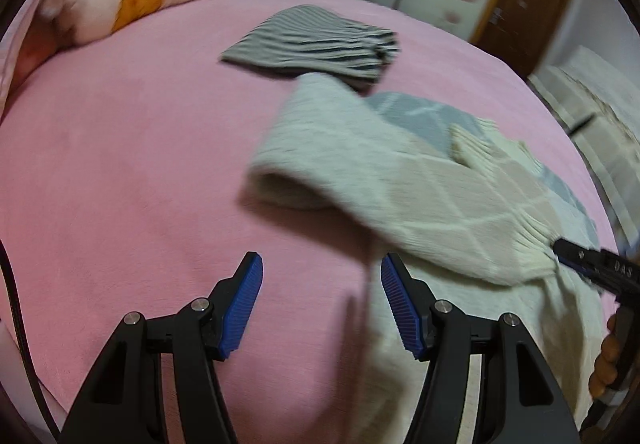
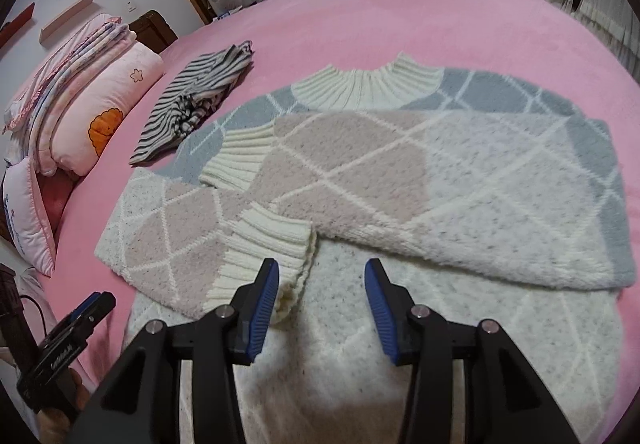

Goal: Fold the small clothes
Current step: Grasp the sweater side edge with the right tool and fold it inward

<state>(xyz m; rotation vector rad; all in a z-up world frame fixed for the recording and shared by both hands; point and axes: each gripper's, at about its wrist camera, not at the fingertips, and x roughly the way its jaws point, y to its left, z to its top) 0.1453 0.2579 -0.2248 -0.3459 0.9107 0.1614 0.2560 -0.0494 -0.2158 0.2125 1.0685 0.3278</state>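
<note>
Two garments show from the left wrist: a striped garment beyond the sweater; left gripper gapes wide, empty. Right wrist: right gripper wide, empty over the sweater's hem; pillows beside the striped garment.

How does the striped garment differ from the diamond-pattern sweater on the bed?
The striped garment bears thin dark and light stripes; the sweater has pink, grey and cream diamonds. The striped garment is already a compact folded bundle, while the sweater lies mostly spread out, only its sleeves folded across the body. The sweater covers far more bed. Both rest on the pink bedspread, in neither gripper.
</note>
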